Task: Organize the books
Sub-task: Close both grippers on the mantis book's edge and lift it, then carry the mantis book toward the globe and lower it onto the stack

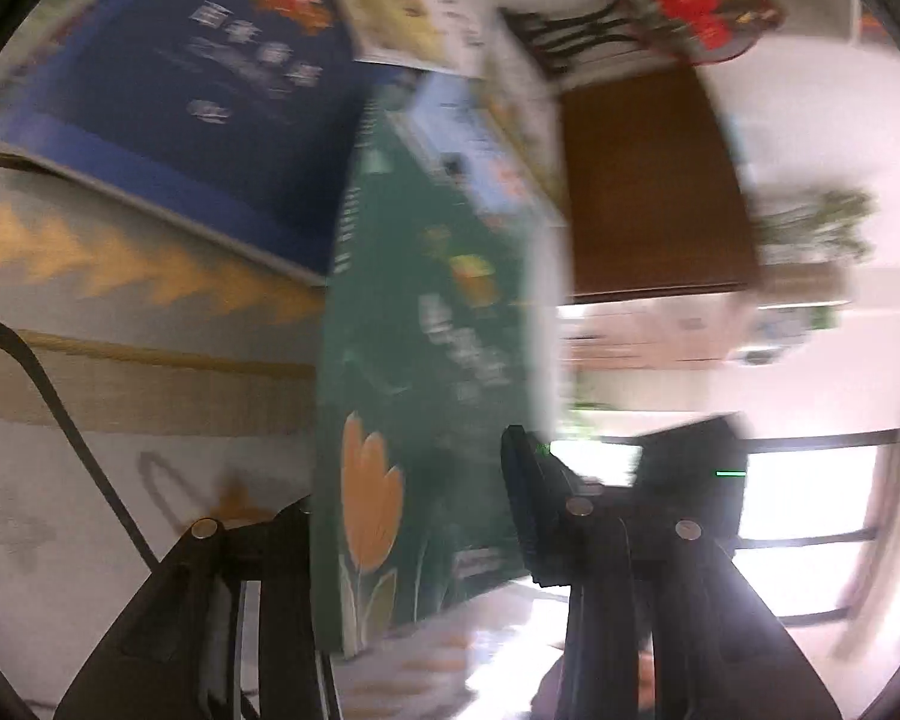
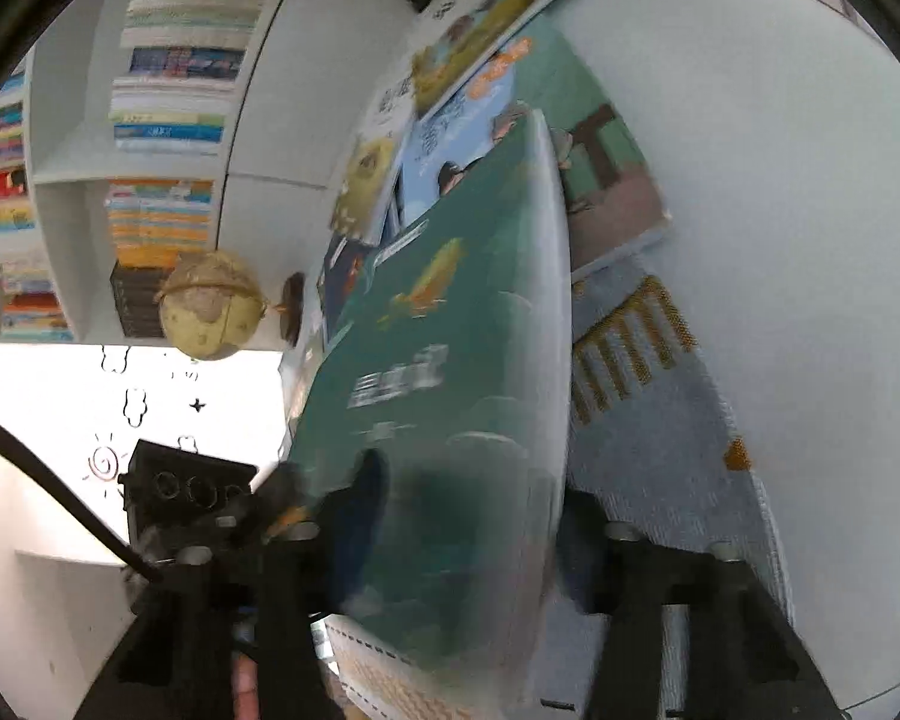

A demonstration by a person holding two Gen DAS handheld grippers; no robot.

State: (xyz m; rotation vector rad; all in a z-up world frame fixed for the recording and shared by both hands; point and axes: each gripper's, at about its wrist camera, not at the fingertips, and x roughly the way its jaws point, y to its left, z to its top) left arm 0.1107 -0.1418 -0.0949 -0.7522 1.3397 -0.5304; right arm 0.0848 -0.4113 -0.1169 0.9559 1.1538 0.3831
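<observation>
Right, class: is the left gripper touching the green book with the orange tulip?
Touching. In the left wrist view the green book stands between the left gripper's two fingers, and both press against its covers.

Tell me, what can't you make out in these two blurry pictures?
- Green book: cover lettering smeared by motion blur, both views.
- Blue book, left wrist view: title blurred.
- Books lying behind, right wrist view: partly hidden by the green book.
- Left hand-held gripper: whether its pads press the green book, hidden.
</observation>
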